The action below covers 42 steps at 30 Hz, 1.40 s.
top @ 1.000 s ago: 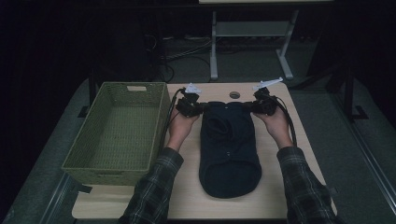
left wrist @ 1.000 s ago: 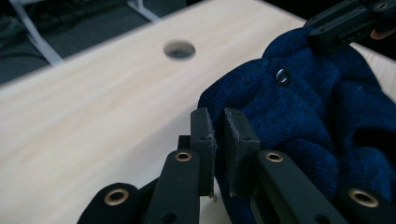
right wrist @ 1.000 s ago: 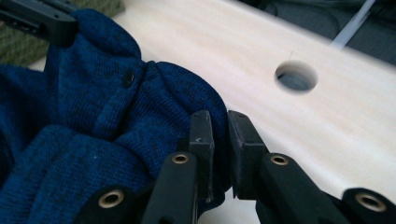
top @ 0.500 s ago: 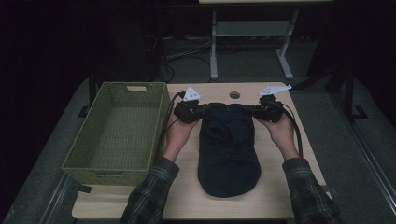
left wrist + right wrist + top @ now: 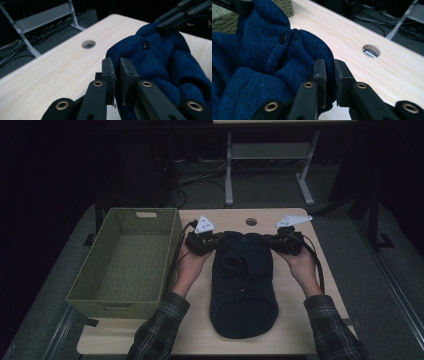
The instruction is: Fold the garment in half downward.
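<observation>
Sweater point(image 5: 249, 75) cut off by frame's left edge.

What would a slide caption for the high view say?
Left gripper and right gripper pinch the far corners of a navy knit cardigan beside a green woven basket.

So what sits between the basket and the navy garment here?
In the high view, the left claw, its hand and trailing cable fill the strip of table between the wicker basket and the navy knit garment.

A dim room with grey carpet point(image 5: 260, 195), a metal table frame point(image 5: 270, 155) and tangled floor cables point(image 5: 192, 177) beyond.
</observation>
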Tool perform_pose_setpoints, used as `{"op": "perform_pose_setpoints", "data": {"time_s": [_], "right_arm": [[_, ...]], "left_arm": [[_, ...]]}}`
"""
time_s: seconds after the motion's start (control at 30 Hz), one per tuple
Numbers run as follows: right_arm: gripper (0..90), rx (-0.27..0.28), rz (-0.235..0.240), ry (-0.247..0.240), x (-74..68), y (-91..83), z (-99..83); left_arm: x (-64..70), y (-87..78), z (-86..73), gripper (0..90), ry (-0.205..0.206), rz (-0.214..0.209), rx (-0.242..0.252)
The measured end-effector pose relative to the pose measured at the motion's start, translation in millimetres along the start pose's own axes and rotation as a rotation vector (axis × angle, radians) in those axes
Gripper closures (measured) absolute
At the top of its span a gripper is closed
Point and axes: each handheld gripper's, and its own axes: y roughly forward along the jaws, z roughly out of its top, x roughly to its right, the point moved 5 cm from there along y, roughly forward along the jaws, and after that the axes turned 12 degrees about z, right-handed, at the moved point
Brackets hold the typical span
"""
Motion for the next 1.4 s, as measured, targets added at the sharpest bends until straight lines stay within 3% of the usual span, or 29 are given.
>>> {"op": "perform_pose_setpoints", "data": {"time_s": [0.2,0.3,0.57,0.67,0.83,1.03,1.13,1.4], "right_arm": [[80.8,0.032,-0.017,-0.004,6.4,-7.2,24.5],[80.8,0.058,-0.012,-0.011,3.0,-16.1,28.1],[80.7,0.07,0.022,-0.033,-25.9,-25.9,-3.1],[80.5,0.056,0.038,-0.038,-36.5,-26.6,-14.4],[80.2,0.049,0.074,-0.02,-50.6,-27.3,-30.8],[79.8,0.019,0.118,-0.016,-64.4,-27.0,-46.5],[79.8,0.005,0.132,-0.016,-69.3,-27.1,-54.5],[79.8,0.013,0.183,0.026,-80.3,-30.3,-80.2]], "left_arm": [[-8.5,-6.4,22.4,82.5,-0.004,0.006,0.04],[-2.9,-14.8,24.2,82.5,-0.005,-0.009,0.064],[18.9,-38.7,-2.2,82.2,0.029,-0.06,0.048],[24.9,-45.0,-11.8,82.2,0.005,-0.09,0.038],[31.3,-52.9,-25.2,82.0,-0.002,-0.112,0.011],[42.9,-60.4,-41.4,82.1,0.012,-0.108,-0.032],[49.5,-63.0,-46.7,82.1,0.045,-0.108,-0.054],[64.2,-72.9,-62.4,82.1,0.05,-0.158,-0.077]]}}
